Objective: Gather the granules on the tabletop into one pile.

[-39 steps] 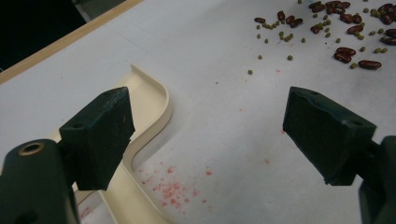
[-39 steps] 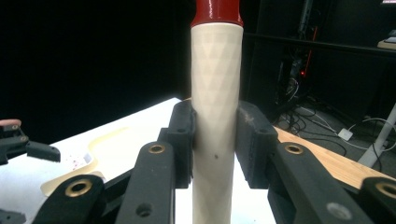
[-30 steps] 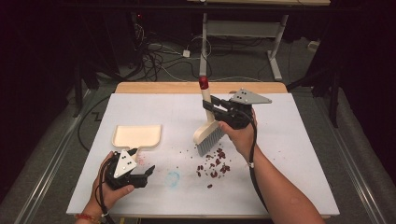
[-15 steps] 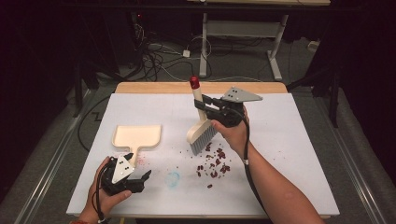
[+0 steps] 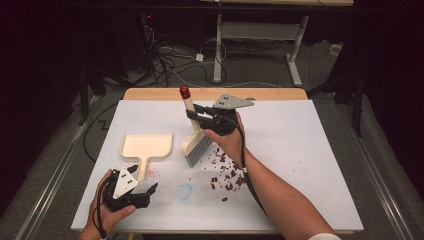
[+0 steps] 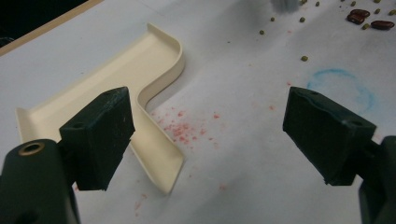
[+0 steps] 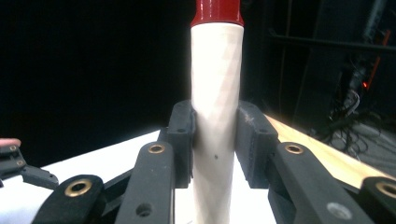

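Note:
A small brush [image 5: 193, 134] with a cream handle, a red tip and grey bristles stands tilted over the white table [image 5: 310, 150]. My right gripper [image 5: 196, 113] is shut on its handle [image 7: 215, 121], the bristles just left of a scatter of dark red beans [image 5: 225, 172]. A cream dustpan [image 5: 146, 147] lies flat at the left; its handle [image 6: 156, 154] points at my left gripper [image 5: 150, 190]. That gripper [image 6: 219, 140] stands open just short of the handle's end, nothing between its jaws.
A faint blue ring [image 5: 184, 191] and red specks [image 6: 184, 130] mark the table sheet between the dustpan and the beans. A few small green beads [image 6: 303, 32] lie near the beans. Cables and desk legs [image 5: 217, 45] are beyond the far edge.
The right gripper has carried the brush left, from above the beans to their left side. The left gripper has drawn back a little toward the near edge, away from the dustpan handle.

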`<state>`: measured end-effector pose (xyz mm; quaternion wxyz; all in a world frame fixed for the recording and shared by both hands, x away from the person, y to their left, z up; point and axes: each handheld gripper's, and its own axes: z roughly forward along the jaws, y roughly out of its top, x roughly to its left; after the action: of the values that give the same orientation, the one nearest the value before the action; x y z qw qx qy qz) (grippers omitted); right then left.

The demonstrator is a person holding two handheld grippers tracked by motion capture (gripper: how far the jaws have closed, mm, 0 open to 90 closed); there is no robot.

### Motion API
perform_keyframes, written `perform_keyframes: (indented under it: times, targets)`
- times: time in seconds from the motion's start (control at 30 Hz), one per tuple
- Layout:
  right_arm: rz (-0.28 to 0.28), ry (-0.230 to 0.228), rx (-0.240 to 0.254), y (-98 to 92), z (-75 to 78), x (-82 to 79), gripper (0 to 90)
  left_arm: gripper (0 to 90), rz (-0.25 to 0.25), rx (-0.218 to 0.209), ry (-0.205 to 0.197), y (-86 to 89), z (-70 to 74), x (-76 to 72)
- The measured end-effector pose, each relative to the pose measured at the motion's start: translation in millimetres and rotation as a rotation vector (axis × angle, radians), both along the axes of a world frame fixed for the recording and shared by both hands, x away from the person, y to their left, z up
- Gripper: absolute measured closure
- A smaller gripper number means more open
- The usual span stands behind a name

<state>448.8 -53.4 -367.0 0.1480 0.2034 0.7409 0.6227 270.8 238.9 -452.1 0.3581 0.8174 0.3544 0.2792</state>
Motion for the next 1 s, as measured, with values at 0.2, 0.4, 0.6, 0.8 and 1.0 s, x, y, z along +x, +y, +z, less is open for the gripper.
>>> perform_keyframes:
  times: [0.2, 0.4, 0.6, 0.8, 1.0]
  targets:
    - [0.087, -0.028, -0.021, 24.4, -10.9, 6.1, 69.8, 15.7, -0.009, -0.016, 0.000, 2.4, -0.1, -0.8]
    - [0.070, -0.024, -0.025, 35.0, -27.5, 7.8, 69.8, 16.1, -0.040, -0.007, 0.003, -2.5, -1.5, -0.1]
    - [0.072, -0.037, 0.002, 32.0, -33.1, 3.5, 69.8, 16.2, -0.049, 0.009, 0.001, -2.3, -2.1, 0.4]
    - [0.090, -0.048, 0.013, 12.1, -34.0, -9.9, 69.8, 16.9, -0.052, 0.015, 0.003, -3.1, -2.3, -0.1]
    - [0.068, -0.051, 0.038, -28.4, -34.9, -22.3, 69.8, 16.9, -0.083, 0.057, -0.006, -11.6, -3.0, -1.1]
